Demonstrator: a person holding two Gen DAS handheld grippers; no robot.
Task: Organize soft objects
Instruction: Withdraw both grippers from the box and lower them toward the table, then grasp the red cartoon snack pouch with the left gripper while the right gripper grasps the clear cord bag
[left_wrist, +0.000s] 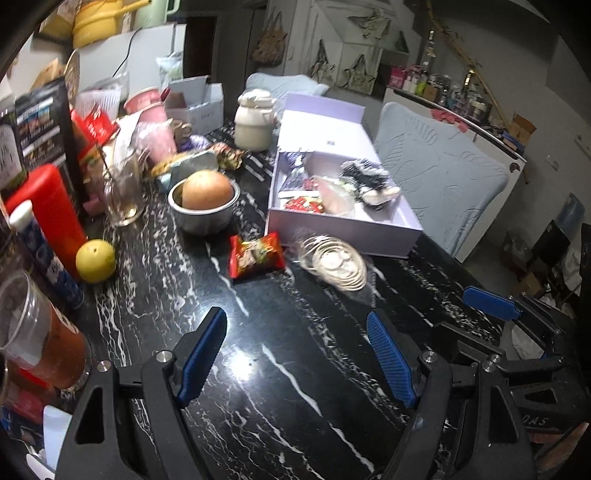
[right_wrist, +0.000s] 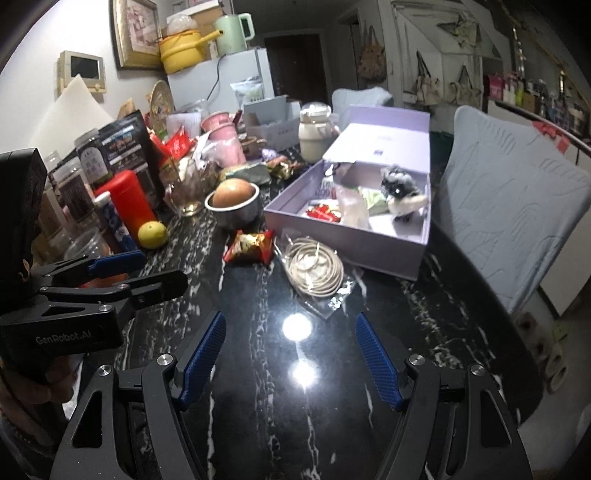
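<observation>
A: Your left gripper (left_wrist: 297, 354) hangs over bare black table (left_wrist: 258, 387), jaws apart, nothing between them. Your right gripper (right_wrist: 291, 356) is the same: spread, empty.

B: Where are the soft things?

A: Mostly in the lilac box (left_wrist: 343, 230), lid up behind it. You see a black-and-white plush (left_wrist: 369, 181) at its right side, red packets (left_wrist: 304, 204) toward the front left, and a clear bag (left_wrist: 334, 195) between them. What that bag holds you cannot tell.

B: And outside the box?

A: A red snack pack (left_wrist: 256, 255) lies on the table just before the box's left corner. Beside it, a clear bag of coiled cord (left_wrist: 336, 263) touches the box's front wall.

B: Other containers?

A: A steel bowl (left_wrist: 204, 210) holds one brown round thing (left_wrist: 207, 190), fruit or onion, too blurred to say. A cream jar (left_wrist: 255, 123) stands closed behind. A glass mug (left_wrist: 123, 192) stands left of the bowl, its contents unclear. A plastic cup (left_wrist: 40, 332) is cut off at your left edge.

B: Anything else hidden?

A: The clutter behind the bowl is blurred.
</observation>
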